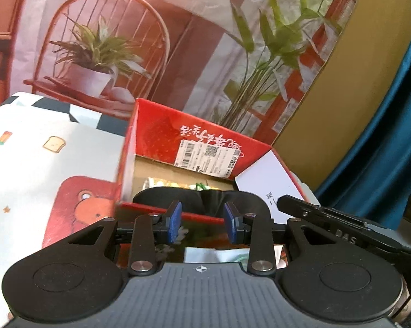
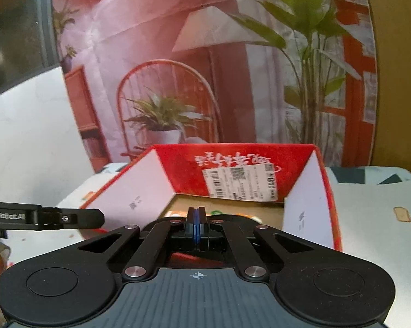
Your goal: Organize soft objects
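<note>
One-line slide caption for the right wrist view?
Shut right gripper poised at the open red box, left gripper alongside.

Left matte-black two-finger gripper (image 1: pixel 202 220): blue ribbed rubber pads (image 1: pixel 175 220), black linkage bars w/ silver round rivets, grey ridged base plate w/ white crosshair mark, round discs either side. Right matte-black two-finger gripper (image 2: pixel 196 225): same build; blue pads (image 2: pixel 196 227) only a thin strip.

Red cardboard box (image 2: pixel 232 169) open, flaps up; colourful items inside, indistinct
</note>
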Action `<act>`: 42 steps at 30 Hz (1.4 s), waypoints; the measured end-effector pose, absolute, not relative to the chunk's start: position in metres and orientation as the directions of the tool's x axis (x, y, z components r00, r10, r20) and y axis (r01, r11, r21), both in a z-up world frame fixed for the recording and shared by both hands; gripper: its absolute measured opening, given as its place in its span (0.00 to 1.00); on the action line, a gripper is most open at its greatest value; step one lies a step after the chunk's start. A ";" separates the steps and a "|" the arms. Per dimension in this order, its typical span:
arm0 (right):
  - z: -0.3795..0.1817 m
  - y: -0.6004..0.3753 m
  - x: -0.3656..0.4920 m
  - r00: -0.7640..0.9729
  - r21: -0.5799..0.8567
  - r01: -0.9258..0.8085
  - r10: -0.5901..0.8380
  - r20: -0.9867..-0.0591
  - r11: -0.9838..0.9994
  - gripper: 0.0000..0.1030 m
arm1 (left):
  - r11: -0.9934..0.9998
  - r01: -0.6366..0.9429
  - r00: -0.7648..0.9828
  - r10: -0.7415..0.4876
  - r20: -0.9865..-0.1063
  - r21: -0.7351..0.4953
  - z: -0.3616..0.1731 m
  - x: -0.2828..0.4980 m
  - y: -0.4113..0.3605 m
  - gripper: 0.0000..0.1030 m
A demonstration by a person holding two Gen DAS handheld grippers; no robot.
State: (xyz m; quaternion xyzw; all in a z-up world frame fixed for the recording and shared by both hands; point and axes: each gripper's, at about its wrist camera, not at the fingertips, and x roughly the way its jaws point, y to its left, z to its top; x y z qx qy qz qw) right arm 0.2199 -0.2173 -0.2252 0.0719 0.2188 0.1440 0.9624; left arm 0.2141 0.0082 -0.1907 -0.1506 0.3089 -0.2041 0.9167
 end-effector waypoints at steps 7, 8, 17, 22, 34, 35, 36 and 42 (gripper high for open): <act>-0.235 -0.223 0.181 0.845 0.200 -0.299 0.356 -0.399 0.933 0.12 | 0.860 0.304 0.654 -0.501 -0.567 -0.409 -0.213 0.196 0.009 0.41; -0.241 -0.224 0.176 0.835 0.202 -0.300 0.359 -0.417 0.932 0.14 | 0.864 0.302 0.641 -0.497 -0.584 -0.404 -0.218 0.195 0.007 0.42; -0.291 -0.236 0.178 0.768 0.275 -0.208 0.330 -0.548 0.939 0.43 | 0.878 0.297 0.573 -0.478 -0.666 -0.374 -0.256 0.199 -0.010 0.51; -0.303 -0.241 0.180 0.747 0.323 -0.185 0.346 -0.568 0.928 0.49 | 0.872 0.323 0.565 -0.489 -0.665 -0.367 -0.256 0.198 -0.016 0.58; -0.303 -0.235 0.182 0.706 0.387 -0.228 0.425 -0.566 0.894 0.38 | 0.863 0.370 0.555 -0.502 -0.664 -0.343 -0.254 0.191 -0.027 0.41; -0.302 -0.235 0.181 0.706 0.387 -0.231 0.427 -0.564 0.893 0.38 | 0.868 0.366 0.558 -0.493 -0.668 -0.336 -0.254 0.191 -0.026 0.39; -0.300 -0.235 0.181 0.707 0.389 -0.235 0.431 -0.561 0.891 0.36 | 0.871 0.363 0.562 -0.488 -0.668 -0.331 -0.254 0.190 -0.025 0.38; -0.295 -0.238 0.177 0.716 0.391 -0.235 0.430 -0.550 0.890 0.18 | 0.870 0.347 0.586 -0.492 -0.644 -0.350 -0.248 0.183 -0.018 0.35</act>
